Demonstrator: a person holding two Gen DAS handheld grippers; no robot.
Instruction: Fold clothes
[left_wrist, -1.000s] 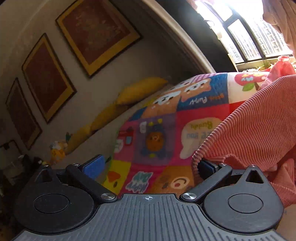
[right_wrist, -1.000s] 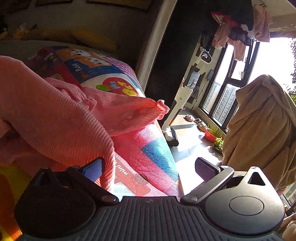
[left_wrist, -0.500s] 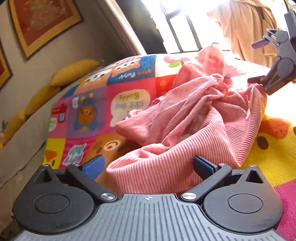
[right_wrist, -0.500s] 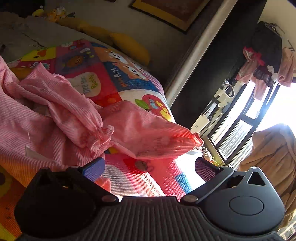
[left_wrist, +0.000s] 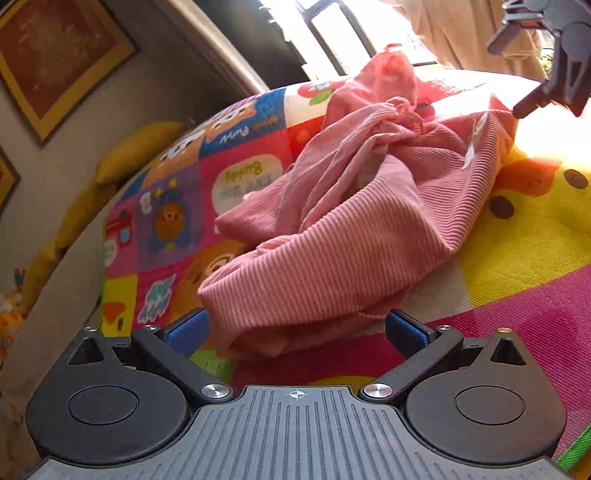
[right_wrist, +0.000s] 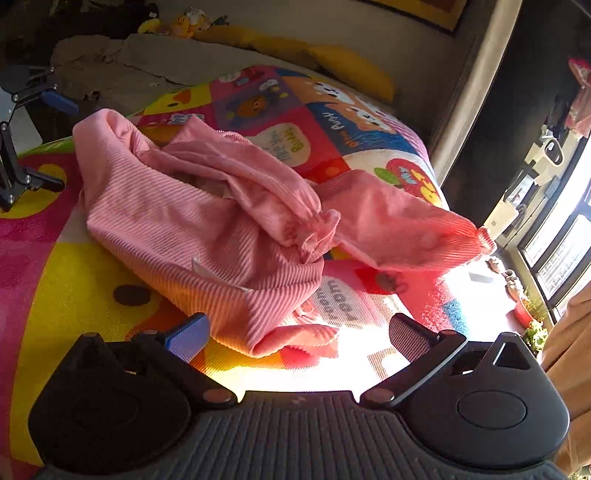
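Observation:
A pink ribbed garment (left_wrist: 351, 229) lies crumpled in a heap on a colourful cartoon quilt (left_wrist: 173, 221). My left gripper (left_wrist: 297, 330) is open, and the heap's near hem rests loosely between its blue pads without being clamped. The right gripper (left_wrist: 515, 74) hovers over the garment's far corner. In the right wrist view the garment (right_wrist: 207, 229) spreads one sleeve (right_wrist: 406, 229) toward the bed's edge. My right gripper (right_wrist: 299, 336) is open just above a folded corner of cloth. The left gripper (right_wrist: 64, 144) is at the heap's far left end.
Yellow pillows (right_wrist: 351, 70) line the wall under framed pictures (left_wrist: 55, 55). A grey sheet (right_wrist: 122, 66) covers the bed beyond the quilt (right_wrist: 92, 295). The bed drops off on the window (right_wrist: 554, 251) side, where a beige cloth (left_wrist: 461, 33) hangs.
Both grippers have drawn back from the garment and tilted down. The cloth, close against the cameras a second ago, now lies in a heap on the quilt.

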